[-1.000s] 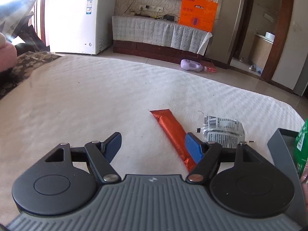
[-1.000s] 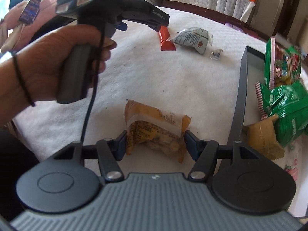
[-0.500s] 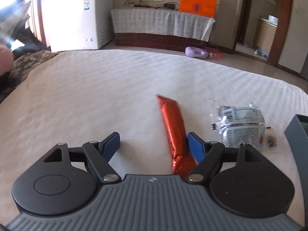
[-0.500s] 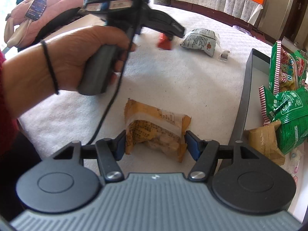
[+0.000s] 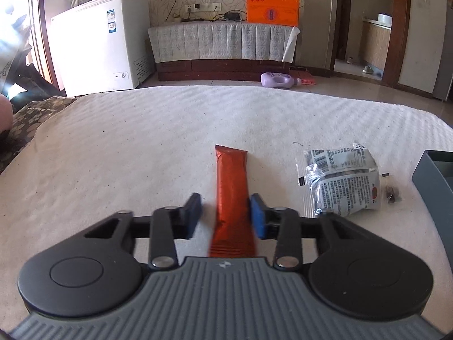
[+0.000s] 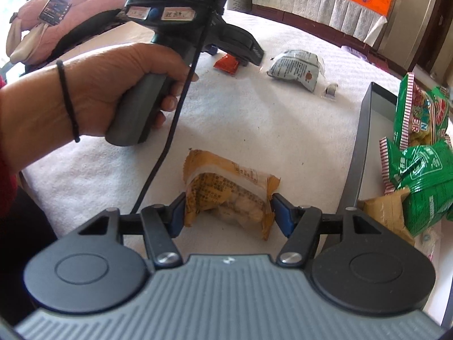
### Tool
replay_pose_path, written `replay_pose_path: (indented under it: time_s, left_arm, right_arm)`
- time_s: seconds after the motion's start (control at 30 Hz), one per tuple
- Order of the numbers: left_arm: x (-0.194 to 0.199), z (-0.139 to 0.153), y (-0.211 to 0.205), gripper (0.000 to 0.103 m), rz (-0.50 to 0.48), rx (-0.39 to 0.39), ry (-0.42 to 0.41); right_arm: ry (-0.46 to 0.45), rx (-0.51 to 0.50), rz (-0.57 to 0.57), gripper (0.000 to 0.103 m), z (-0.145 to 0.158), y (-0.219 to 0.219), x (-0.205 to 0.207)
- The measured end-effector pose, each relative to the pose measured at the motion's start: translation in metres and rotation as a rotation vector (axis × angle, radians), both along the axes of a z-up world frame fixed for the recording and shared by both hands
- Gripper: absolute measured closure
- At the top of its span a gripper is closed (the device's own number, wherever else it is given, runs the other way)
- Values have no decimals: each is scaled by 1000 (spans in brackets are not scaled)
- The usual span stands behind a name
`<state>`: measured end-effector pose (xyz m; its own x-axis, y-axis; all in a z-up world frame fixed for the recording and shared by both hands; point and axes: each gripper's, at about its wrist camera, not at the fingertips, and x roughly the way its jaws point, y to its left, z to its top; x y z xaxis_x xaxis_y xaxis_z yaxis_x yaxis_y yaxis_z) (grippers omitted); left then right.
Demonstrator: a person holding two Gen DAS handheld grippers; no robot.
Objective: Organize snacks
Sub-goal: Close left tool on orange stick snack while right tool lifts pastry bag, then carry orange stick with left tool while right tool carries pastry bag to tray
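On the white cloth (image 5: 141,155), close in front of the person, the left gripper (image 5: 226,212) has just been closing, w/ the red bar (image 5: 230,187) lengthwise between its pads. The right pad touches the bar's edge; a sliver of cloth shows between the left pad and the bar, so no clamp yet. The bar lies flat, pointing away from the camera, its near end under the gripper body.

The right gripper (image 6: 229,209) stands wide around the yellow pastry packet (image 6: 226,189), both pads at the wrapper's crimped ends. Can't tell if they bite or only touch. The packet rests on the cloth, just beside the tray wall (image 6: 356,147).

Further out: a silver packet (image 5: 339,181) lies right of the bar, apart from it, w/ a tiny clear sachet (image 5: 392,191) next to it. Green packets (image 6: 419,170) already sit in the dark tray, so the job looks partly done; bar, pastry and silver packet are left outside.

Doing this step well, imo: finish the squeeze w/ the bar centred so it doesn't slide sideways, and keep the pads low, since foil is slick. Grip nearer the middle than the end, else the far half will likely droop on the lift. Lift straight up, then carry over the tray wall, clear of the silver packet
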<state>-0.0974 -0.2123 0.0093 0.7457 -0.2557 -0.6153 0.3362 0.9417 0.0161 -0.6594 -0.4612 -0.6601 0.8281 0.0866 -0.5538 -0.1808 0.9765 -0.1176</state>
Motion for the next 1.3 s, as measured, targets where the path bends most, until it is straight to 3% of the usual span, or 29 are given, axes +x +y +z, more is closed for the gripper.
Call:
replay_pose_path:
  time_s: [0.07,0.3,0.7,1.3]
  left_arm:
    - [-2,1,4,79,-11,-9,2]
    - [-11,8,26,80,-4,-90,50]
    - [-55,39,52,80,11,-113,-10]
    - [-162,76,12,80,-149,-107,-94]
  right_arm:
    - [-5,7,-3,40,1,-1,0]
    - [-39,52,-21,41,8,-4,-5]
    - [-138,124,-76,41,31,-21,-29]
    - [-215,217,-179,41,27,-61,-85]
